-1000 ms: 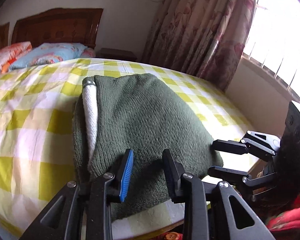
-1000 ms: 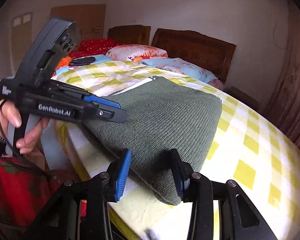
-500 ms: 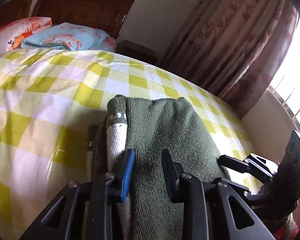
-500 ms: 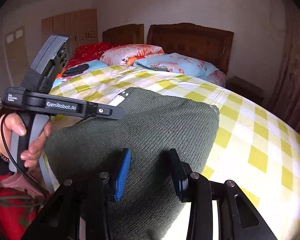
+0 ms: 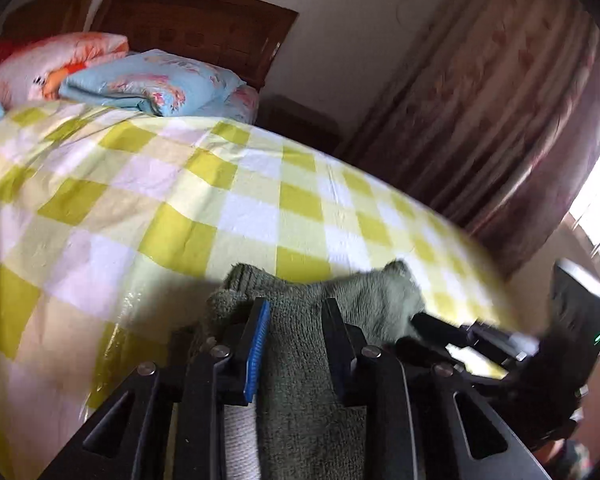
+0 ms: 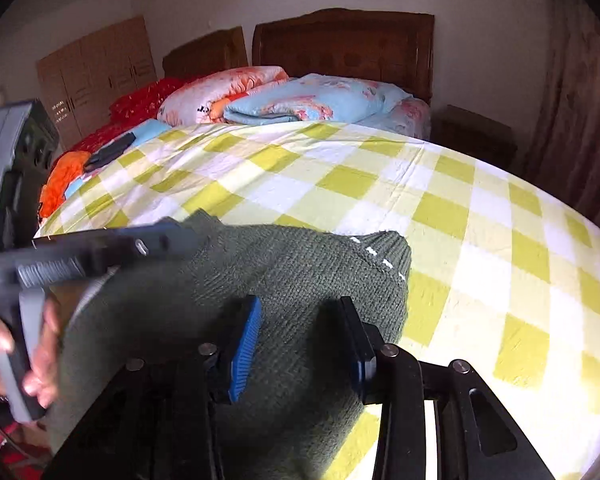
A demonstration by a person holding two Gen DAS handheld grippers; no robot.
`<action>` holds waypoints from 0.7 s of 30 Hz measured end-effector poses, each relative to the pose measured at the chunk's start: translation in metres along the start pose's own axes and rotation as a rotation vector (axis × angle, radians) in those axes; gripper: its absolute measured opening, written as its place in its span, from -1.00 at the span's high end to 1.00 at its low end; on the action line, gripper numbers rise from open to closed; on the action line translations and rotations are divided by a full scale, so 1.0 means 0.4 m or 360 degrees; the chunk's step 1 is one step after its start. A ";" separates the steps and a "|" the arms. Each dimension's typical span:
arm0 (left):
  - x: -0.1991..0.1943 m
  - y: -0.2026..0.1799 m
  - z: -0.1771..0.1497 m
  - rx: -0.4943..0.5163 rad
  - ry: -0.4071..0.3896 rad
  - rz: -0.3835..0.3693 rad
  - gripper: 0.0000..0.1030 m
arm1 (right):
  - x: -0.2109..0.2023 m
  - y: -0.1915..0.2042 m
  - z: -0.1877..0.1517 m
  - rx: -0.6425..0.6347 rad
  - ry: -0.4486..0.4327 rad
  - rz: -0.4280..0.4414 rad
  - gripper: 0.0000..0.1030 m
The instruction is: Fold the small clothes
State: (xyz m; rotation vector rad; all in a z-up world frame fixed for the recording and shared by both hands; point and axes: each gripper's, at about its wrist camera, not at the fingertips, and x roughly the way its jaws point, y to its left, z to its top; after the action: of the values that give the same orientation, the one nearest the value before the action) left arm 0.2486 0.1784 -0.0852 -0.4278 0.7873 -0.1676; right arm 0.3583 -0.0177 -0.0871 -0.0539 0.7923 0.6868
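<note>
Item: green knitted sweater (image 6: 300, 280), small, with a white inner layer (image 5: 240, 440) showing at one edge; bunched and lifted at the near edge of the bed.
Resting surface: yellow-and-white checked bedsheet (image 6: 440, 208). A second ago the sweater lay spread flat across it; now most of the sheet ahead is bare and the knit is gathered up close to both tools.
Left gripper (image 5: 296, 340): jaws narrow, closed on a thick fold of the green knit, which rises between the blue pad and the black one and stands above the tips. Its opening is little changed over the last second.
Right gripper (image 6: 300, 336): jaws have just been opening; the knit lies between and under them, but the pads stand apart from it and I cannot see them pressing.
Person's left hand (image 6: 28, 356): wrapped round the grey handle of the left tool, blurred.
Change noted: both tools have swept across the bed with the cloth, and the far hem now sits nearer the near edge.
Reading for the task: a fold looks to be under way or just laid; the right side seems to be letting go while the left holds.
Background: folded quilts (image 6: 300, 100) against the wooden headboard (image 6: 340, 44); patterned curtain (image 5: 500, 100) at the window side.
</note>
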 end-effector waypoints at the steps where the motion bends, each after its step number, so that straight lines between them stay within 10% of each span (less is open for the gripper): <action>1: 0.004 0.003 -0.001 0.0003 0.0008 -0.0005 0.47 | -0.001 -0.008 0.010 0.0044 0.0016 0.0009 -0.43; 3: 0.008 0.003 -0.006 -0.0006 0.0006 -0.0012 0.47 | -0.006 -0.003 0.030 0.0031 0.0010 -0.0057 -0.41; 4: 0.007 0.004 -0.008 -0.0016 -0.0002 -0.0013 0.47 | -0.008 0.004 0.042 -0.0003 -0.0001 -0.0096 -0.85; 6: 0.007 0.007 -0.011 -0.0033 -0.0012 -0.0008 0.48 | 0.001 0.008 0.066 -0.0021 -0.0016 -0.0112 -1.00; 11: 0.007 0.002 -0.009 -0.0027 -0.0009 0.0045 0.52 | 0.096 -0.025 0.076 0.0022 0.0141 -0.0050 -1.00; 21: 0.004 0.006 -0.011 -0.0035 -0.0010 0.0033 0.53 | -0.020 0.008 0.078 0.0071 -0.0047 -0.0092 -1.00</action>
State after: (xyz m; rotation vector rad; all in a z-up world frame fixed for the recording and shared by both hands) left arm 0.2466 0.1789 -0.0899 -0.4405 0.7876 -0.1387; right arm 0.3724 -0.0104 -0.0590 -0.0260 0.7744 0.6138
